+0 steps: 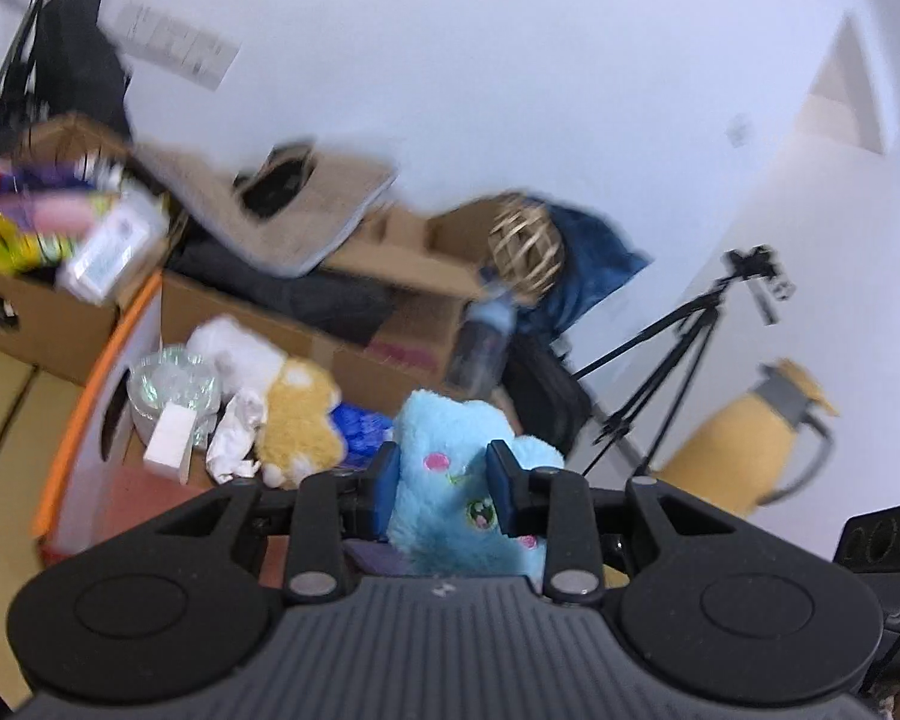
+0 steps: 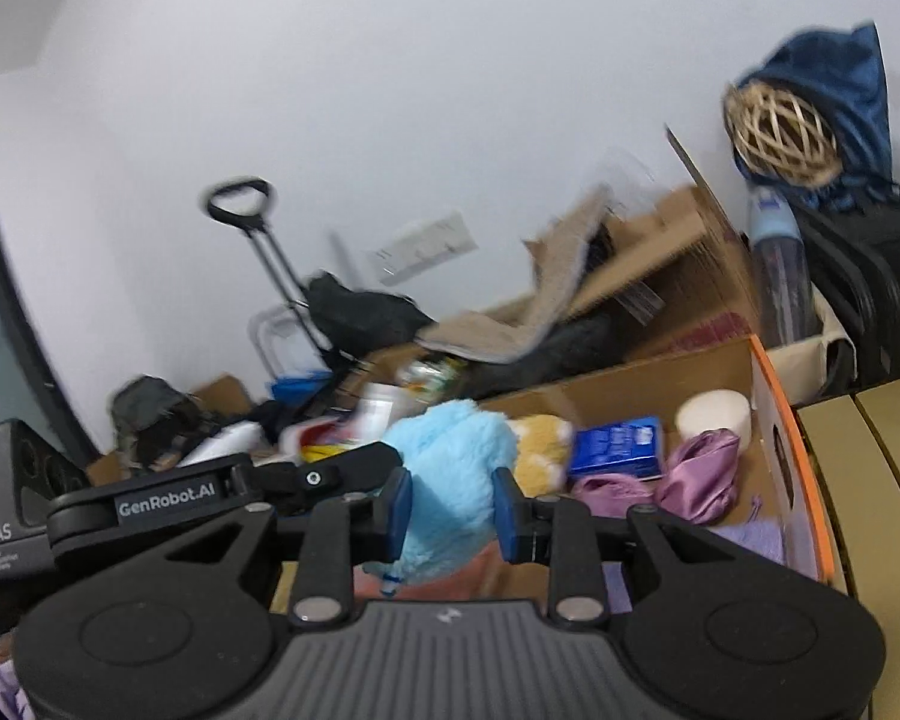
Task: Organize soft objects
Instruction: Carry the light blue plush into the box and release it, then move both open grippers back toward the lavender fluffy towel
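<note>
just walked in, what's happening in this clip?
A person with two handheld grippers is sorting soft things. Both the left gripper and the right gripper are clamped on the same light blue plush toy, held up over an orange-edged cardboard box. In the box lie a yellow-and-white plush, purple cloth and a blue packet. The frames are motion-blurred.

Open air above; cluttered orange-edged box [image 2: 777, 396] below, stacked cardboard boxes [image 1: 390, 276] behind.

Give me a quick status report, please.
Left claw shut on blue plush. Right claw shut on it too. Plush held over orange-edged box. Nothing in the way.
</note>
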### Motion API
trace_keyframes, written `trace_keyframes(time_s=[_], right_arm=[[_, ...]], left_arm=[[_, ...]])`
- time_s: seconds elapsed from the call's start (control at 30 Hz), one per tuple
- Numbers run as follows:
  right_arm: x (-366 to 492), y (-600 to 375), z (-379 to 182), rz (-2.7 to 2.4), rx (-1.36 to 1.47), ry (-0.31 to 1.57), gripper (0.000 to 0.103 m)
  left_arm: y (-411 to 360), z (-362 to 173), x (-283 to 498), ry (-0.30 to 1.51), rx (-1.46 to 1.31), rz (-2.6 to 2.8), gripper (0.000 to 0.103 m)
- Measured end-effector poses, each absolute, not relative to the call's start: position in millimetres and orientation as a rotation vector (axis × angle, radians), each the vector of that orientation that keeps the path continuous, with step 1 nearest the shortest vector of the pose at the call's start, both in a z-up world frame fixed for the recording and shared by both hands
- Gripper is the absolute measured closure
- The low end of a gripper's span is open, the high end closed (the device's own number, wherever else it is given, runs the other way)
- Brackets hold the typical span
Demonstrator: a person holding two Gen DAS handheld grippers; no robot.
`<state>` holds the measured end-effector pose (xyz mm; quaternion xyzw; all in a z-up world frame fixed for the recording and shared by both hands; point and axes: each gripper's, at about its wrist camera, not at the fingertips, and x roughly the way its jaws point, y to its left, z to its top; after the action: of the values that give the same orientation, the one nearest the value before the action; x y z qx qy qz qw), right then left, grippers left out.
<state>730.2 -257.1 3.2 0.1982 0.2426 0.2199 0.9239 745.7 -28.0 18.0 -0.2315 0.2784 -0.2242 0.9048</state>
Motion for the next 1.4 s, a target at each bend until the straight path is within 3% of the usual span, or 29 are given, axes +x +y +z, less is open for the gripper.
trace_keyframes(time_s=[0.13, 0.2, 0.4, 0.53, 0.6, 0.83, 1.13, 1.4], right_arm=[[792, -253, -27, 0.384, 0.377, 0.679, 0.078], [807, -248, -41, 0.399, 0.359, 0.762, 0.084], [810, -242, -57, 0.429, 0.325, 0.811, 0.077], [778, -258, -50, 0.412, 0.321, 0.717, 0.066], [749, -269, -44, 0.373, 0.302, 0.646, 0.058], [641, -293, -24, 0.297, 0.238, 0.533, 0.055], [538, -299, -4, 0.321, 0.194, 0.457, 0.054], [477, -312, -27, 0.277, 0.229, 0.495, 0.053]], left_arm=[[-46, -16, 785, 0.723, -0.369, -0.398, 0.080], [-53, -25, 784, 0.747, -0.290, -0.419, 0.087], [-46, -22, 762, 0.686, -0.209, -0.396, 0.085], [-36, -3, 727, 0.594, -0.177, -0.391, 0.069], [-31, 6, 704, 0.564, -0.171, -0.390, 0.067], [-29, 29, 629, 0.478, -0.117, -0.378, 0.053], [-29, 25, 571, 0.525, -0.209, -0.424, 0.051], [-29, 4, 524, 0.574, -0.236, -0.417, 0.049]])
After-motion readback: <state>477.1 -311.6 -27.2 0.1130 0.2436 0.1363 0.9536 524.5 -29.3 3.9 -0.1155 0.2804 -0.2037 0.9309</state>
